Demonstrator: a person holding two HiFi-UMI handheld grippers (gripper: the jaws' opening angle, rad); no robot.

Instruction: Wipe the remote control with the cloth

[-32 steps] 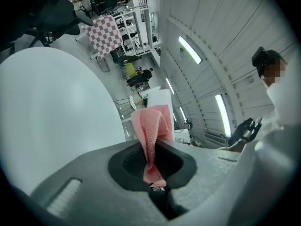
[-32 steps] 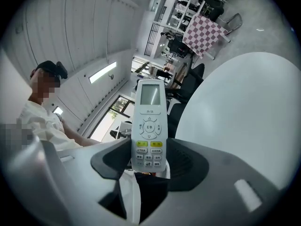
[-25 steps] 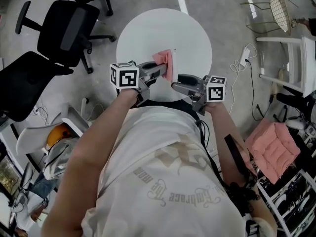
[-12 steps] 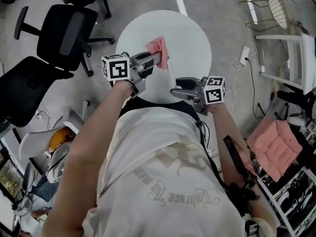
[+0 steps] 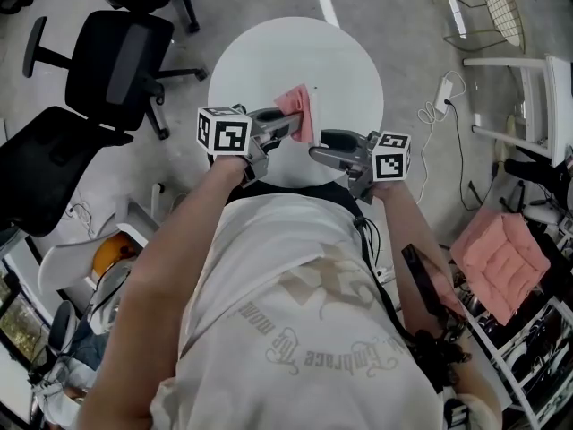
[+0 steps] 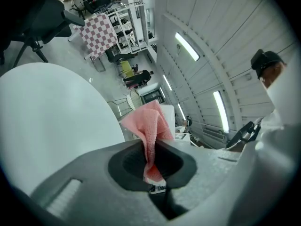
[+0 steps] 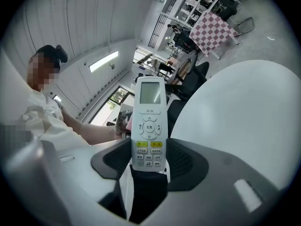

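While we hold both items above the counter [image 5: 349, 56]: left tongs [image 5: 285, 125] pinching the cloth [image 6: 149, 126]; right tongs [image 5: 324, 149] clamping the remote control [image 7: 148, 121] by its lower end. Risk: hard wiping could lever it loose. Change: our cloth, farther off half a second ago, is back beside the remote control.

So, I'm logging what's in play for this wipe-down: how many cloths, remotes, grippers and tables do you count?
pink cloth: 1
remote control: 1
grippers: 2, the left gripper and the right gripper
round white table: 1
Total: 5
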